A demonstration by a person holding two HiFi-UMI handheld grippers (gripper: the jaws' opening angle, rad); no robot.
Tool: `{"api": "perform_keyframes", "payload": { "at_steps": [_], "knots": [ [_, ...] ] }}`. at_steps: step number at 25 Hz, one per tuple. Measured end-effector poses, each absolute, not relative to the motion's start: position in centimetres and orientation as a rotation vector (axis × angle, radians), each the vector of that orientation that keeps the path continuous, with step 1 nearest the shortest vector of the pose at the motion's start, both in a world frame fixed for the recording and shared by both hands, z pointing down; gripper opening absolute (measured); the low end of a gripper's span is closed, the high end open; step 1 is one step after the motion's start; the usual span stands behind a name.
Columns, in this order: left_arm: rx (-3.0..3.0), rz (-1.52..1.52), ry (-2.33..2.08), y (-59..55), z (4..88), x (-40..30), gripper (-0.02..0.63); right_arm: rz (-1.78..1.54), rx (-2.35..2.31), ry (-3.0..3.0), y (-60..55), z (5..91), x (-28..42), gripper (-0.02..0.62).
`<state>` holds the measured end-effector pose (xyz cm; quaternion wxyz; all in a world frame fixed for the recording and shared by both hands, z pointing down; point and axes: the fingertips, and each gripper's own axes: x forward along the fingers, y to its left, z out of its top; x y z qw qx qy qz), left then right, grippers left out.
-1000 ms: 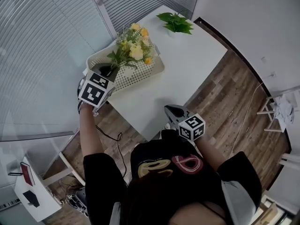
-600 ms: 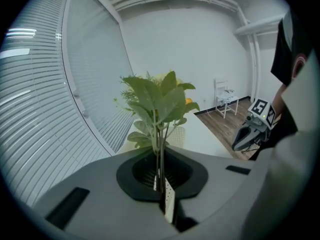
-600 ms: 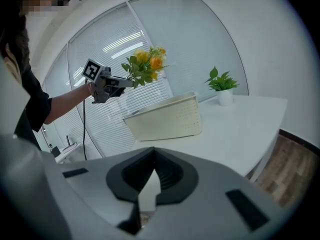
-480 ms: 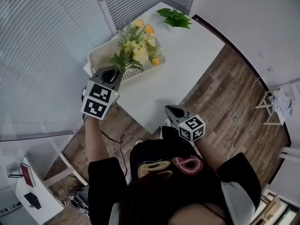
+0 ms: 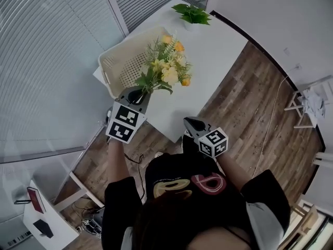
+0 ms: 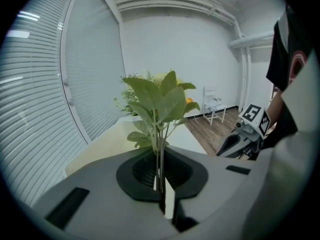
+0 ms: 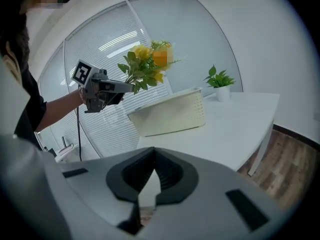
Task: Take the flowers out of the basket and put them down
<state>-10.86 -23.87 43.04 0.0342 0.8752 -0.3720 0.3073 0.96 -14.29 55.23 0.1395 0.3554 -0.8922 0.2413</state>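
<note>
A bunch of yellow and orange flowers (image 5: 167,69) with green leaves hangs in the air over the white table (image 5: 208,61), just right of the cream perforated basket (image 5: 125,66). My left gripper (image 5: 136,95) is shut on its stems; the thin stems (image 6: 160,154) run up between the pads in the left gripper view. The right gripper view shows the flowers (image 7: 147,64) held well above the basket (image 7: 172,115). My right gripper (image 5: 190,124) hovers off the table's near corner, shut, with nothing between its pads.
A small potted green plant (image 5: 191,13) stands at the table's far end. Window blinds (image 5: 47,51) run along the left. Wooden floor (image 5: 255,103) lies to the right, with a white chair (image 6: 214,106) across the room.
My left gripper has lifted the flowers up out of the basket and carried them right, toward the table's middle. The right gripper has stayed put.
</note>
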Motion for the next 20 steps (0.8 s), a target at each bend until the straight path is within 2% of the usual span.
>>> {"api": "perform_keyframes", "payload": {
  "at_steps": [11,20],
  "knots": [
    [2.644,0.889,-1.008,-21.3,49.4,-6.4,0.017,0.644,1.106,-2.588,-13.9,54.1,2.0,0.009],
    [2.560,1.002,-0.846,-20.6,56.0,-3.8,0.017,0.680,1.150,-2.524,-13.3,55.3,4.3,0.009]
  ]
}}
